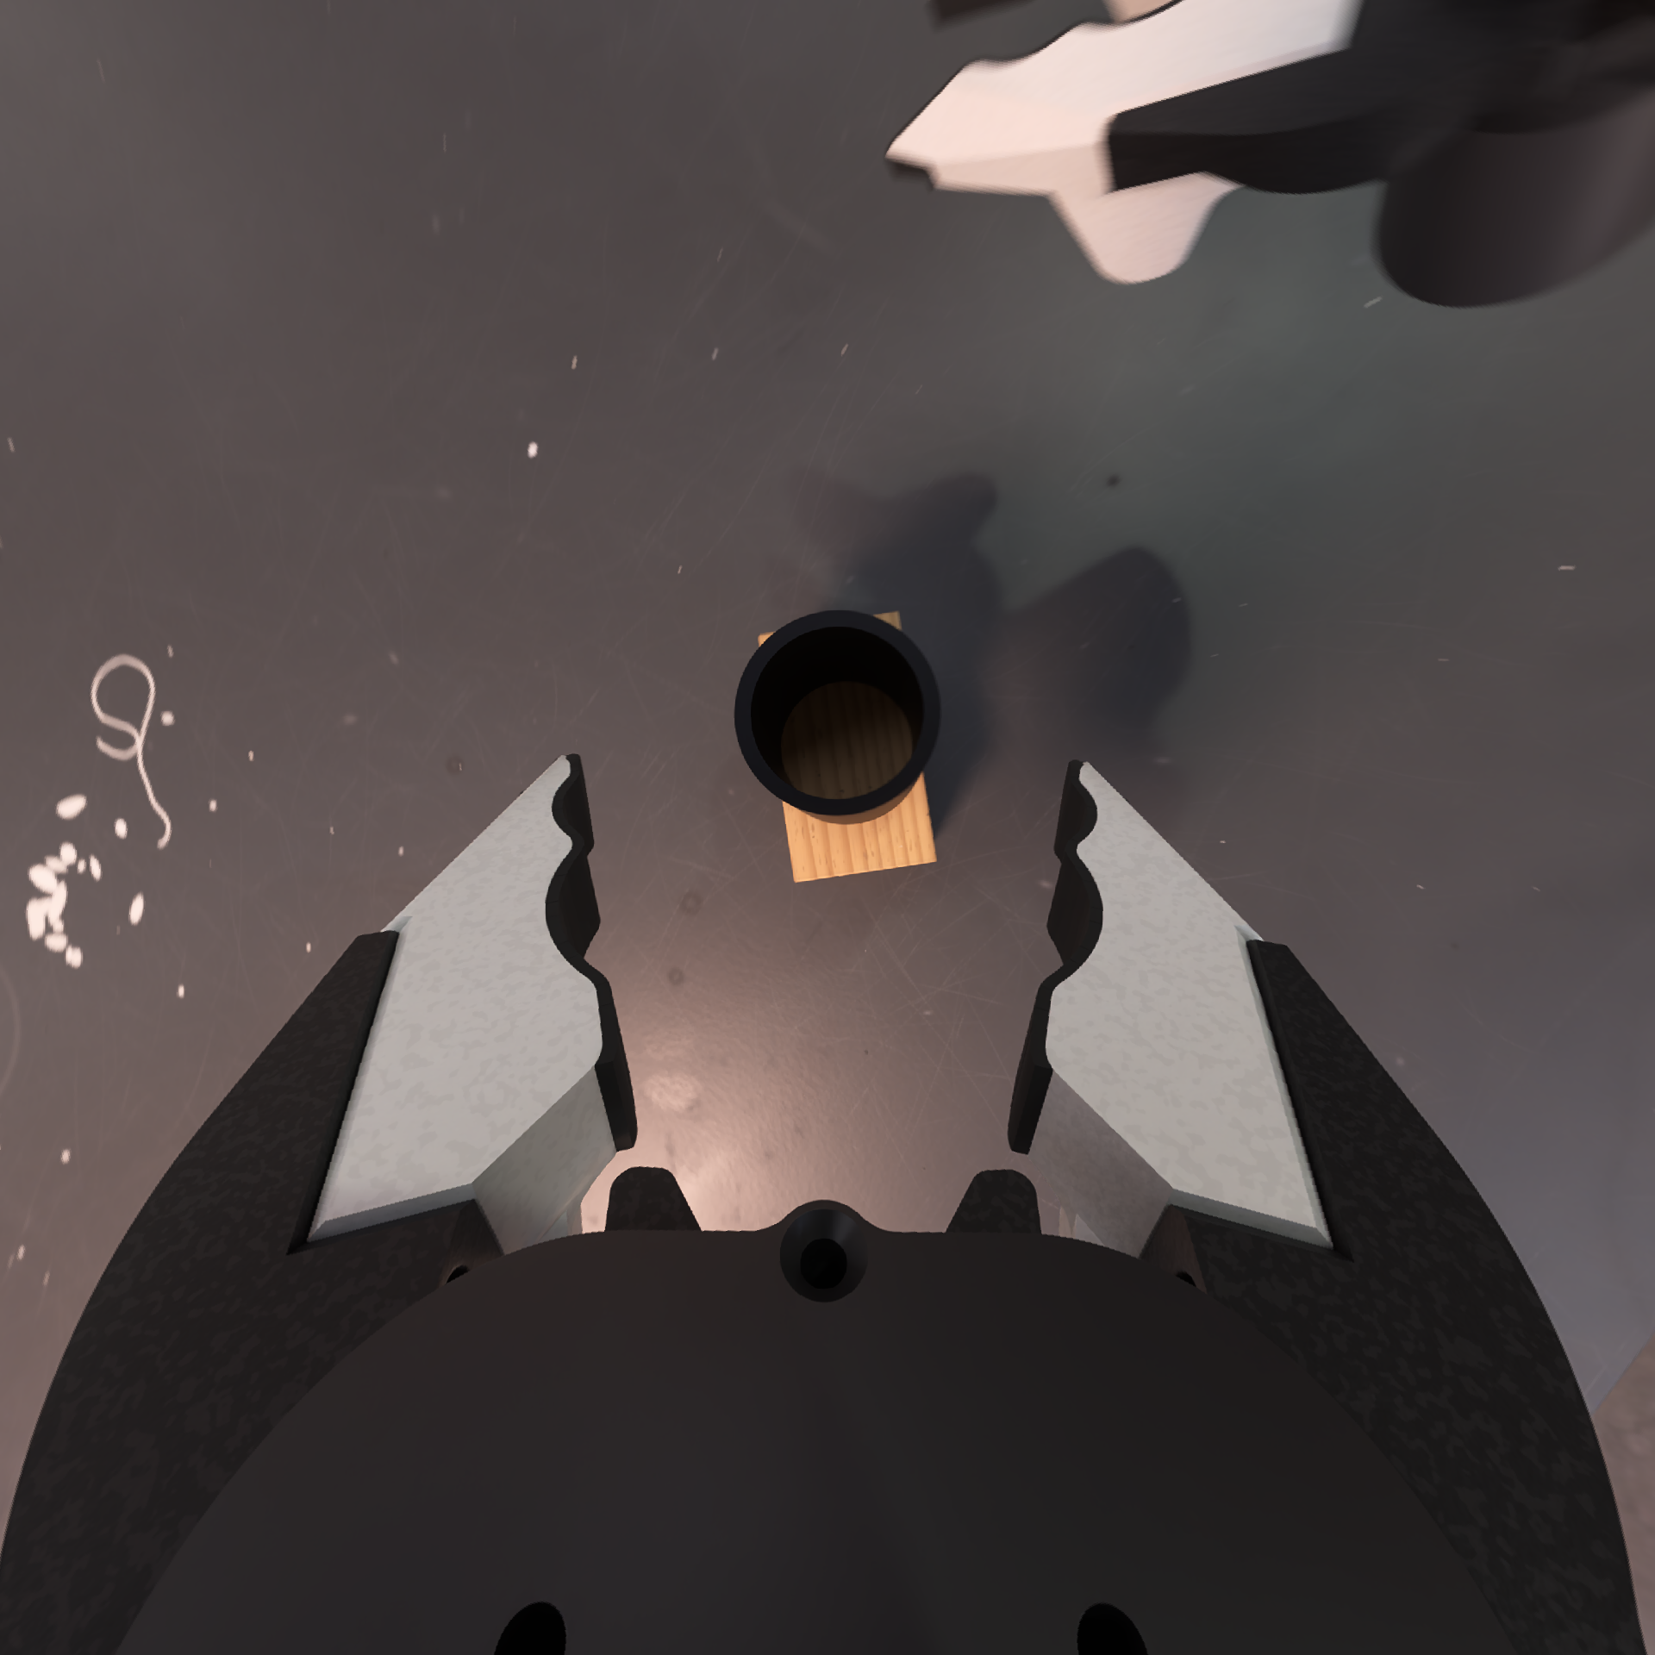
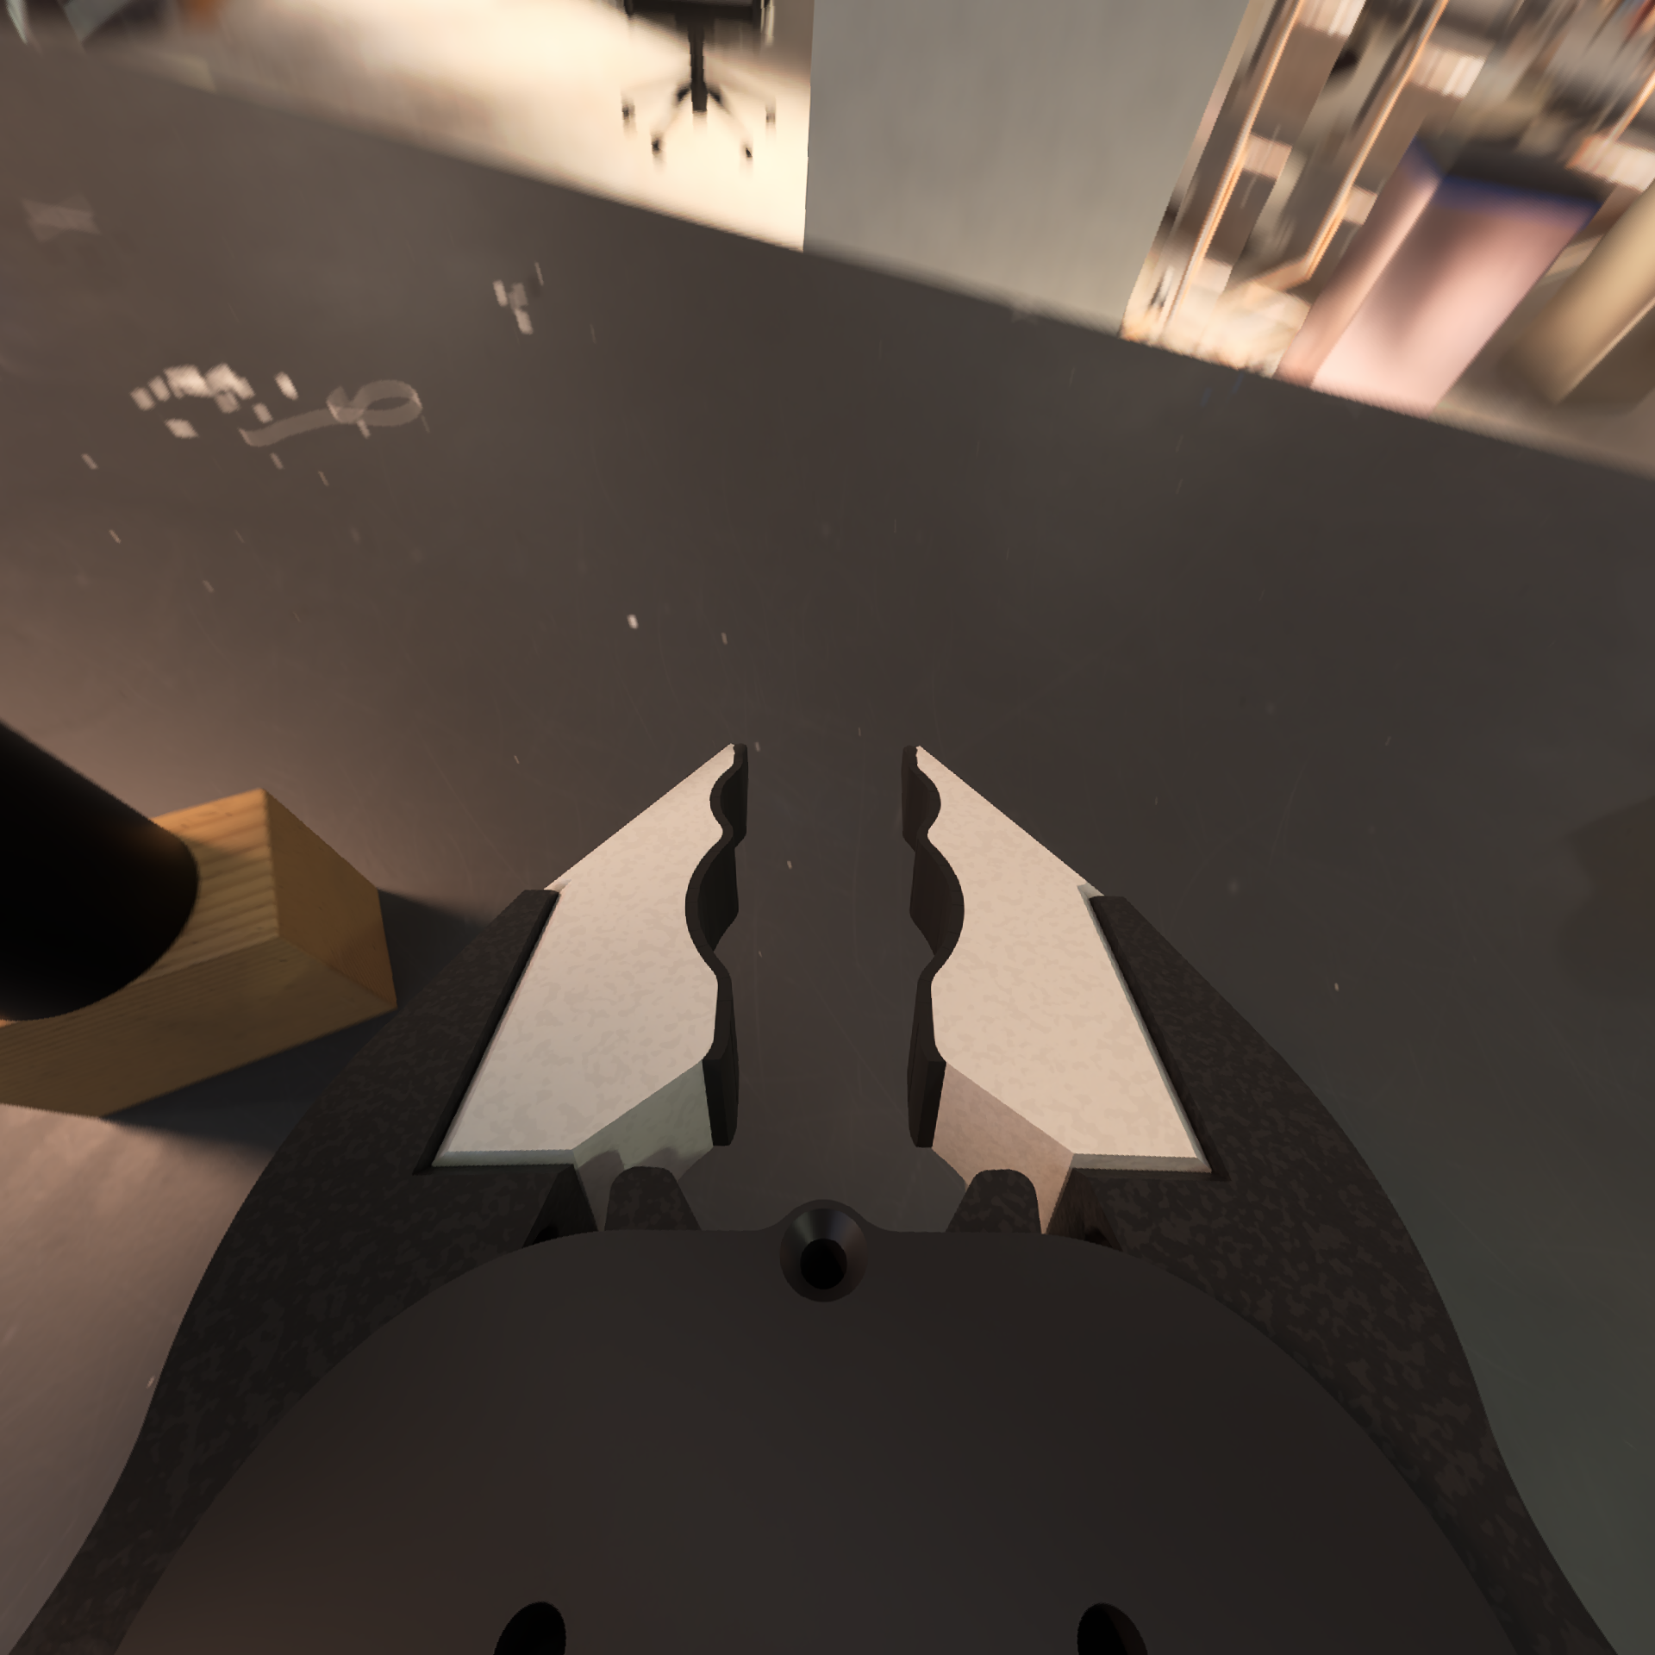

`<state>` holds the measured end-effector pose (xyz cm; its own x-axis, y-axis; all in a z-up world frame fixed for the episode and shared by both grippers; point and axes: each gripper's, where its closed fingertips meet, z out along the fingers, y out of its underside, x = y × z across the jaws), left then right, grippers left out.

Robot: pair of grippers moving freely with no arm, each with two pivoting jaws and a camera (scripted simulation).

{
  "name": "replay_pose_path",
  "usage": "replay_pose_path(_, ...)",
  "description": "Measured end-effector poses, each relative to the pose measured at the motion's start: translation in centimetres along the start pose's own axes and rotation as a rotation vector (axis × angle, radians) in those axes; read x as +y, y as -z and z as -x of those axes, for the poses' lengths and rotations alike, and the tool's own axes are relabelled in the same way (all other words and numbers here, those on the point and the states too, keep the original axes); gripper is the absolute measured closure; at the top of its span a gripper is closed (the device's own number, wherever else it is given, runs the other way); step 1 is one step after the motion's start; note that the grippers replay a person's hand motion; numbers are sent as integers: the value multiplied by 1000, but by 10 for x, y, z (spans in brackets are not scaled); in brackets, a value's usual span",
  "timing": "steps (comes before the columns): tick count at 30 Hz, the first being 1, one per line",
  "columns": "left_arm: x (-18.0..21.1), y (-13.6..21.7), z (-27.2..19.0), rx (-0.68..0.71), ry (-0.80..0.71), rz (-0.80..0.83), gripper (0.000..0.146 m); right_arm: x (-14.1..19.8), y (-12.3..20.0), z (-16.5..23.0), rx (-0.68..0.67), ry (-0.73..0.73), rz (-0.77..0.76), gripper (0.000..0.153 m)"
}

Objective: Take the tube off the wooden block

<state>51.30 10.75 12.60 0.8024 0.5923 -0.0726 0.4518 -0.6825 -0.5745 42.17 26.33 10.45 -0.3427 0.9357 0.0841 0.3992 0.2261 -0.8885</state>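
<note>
**Black tube upright on its wooden block, both tools empty**

No brand or label showed on any object. On the left of the dark grey, scratched worktop [image 1: 358, 448] lay pale scribbled marks and flecks [image 1: 125, 743]; they formed no readable writing.

The left tool [image 1: 824, 770] looked almost straight down at the worktop, its two white fingers with black wavy pads spread wide and holding nothing. Just beyond the fingertips, centred in the gap between them but apart from both, stood the short black cylindrical tube [image 1: 837, 712]. Its long axis ran upright, its open mouth pointing up toward the camera, and wood grain showed through the bore. It sat on the small light-coloured wooden block [image 1: 860, 842], whose long side ran away from the camera; the near end stuck out from under the tube.

To the upper right in the left wrist view hovered the right tool [image 1: 904, 157], blurred, above the worktop and well apart from the tube.

In the right wrist view, that tool [image 2: 824, 752] was tilted forward over bare worktop, its fingers parted by a moderate gap, narrower than the left one's, gripping nothing. The tube [image 2: 81, 878] and block [image 2: 269, 940] lay at its left, near the left finger but not touching it.
</note>
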Motion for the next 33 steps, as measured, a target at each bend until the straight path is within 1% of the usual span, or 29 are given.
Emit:
replay_pose_path(1, 2, -6, 1, -19, 17, 42, 40, -4, 5, 3, 8, 4, -74, 119)
replay_pose_path(2, 4, -11, 0, -15, 48, 71, 40, -4, 7, 5, 24, 9, -110, 119)
replay_pose_path(3, 5, -16, -2, -5, 86, 93, 41, -1, 8, 7, 24, 41, -101, 119)
replay_pose_path(6, 7, -27, -8, 27, 180, 152, 52, 11, 8, 6, 53, 104, 8, 120)
replay_pose_path(8, 11, -31, -6, 20, 216, 195, 62, 11, 11, 7, 60, 64, -3, 131)
replay_pose_path(10, 13, -33, -7, 49, 251, 221, 71, 9, 12, 11, 12, 1, -14, 134)
replay_pose_path(12, 12, -34, -7, 64, 236, 220, 80, 10, 11, 14, -35, -29, 2, 128)
replay_pose_path(14, 12, -33, -6, 53, 196, 229, 90, 11, 8, 14, -44, -22, 2, 124)
replay_pose_path(15, 13, -33, -5, 50, 166, 231, 90, 13, 7, 14, -47, -17, 1, 124)
replay_pose_path(20, 10, -21, 14, -21, -107, 156, 90, 18, 6, 15, -68, -17, 8, 123)
replay_pose_path(23, 2, -1, 32, -121, -416, 45, 90, 15, 8, 19, -89, -35, -4, 123)
replay_pose_path(25, -3, 15, 51, -250, -655, -53, 90, 10, 10, 25, -116, -32, -31, 123)
replay_pose_path(27, -1, 26, 74, -378, -839, -138, 90, 4, 12, 40, -183, -34, -56, 123)
replay_pose_path(28, 3, 29, 85, -411, -916, -180, 90, 0, 13, 51, -231, -35, -71, 123)
replay_pose_path(30, 17, 27, 107, -444, -1009, -231, 90, -5, 15, 74, -333, -48, -98, 123)
replay_pose_path(33, 35, 20, 143, -487, -1057, -308, 90, -7, 15, 108, -479, -103, -102, 121)
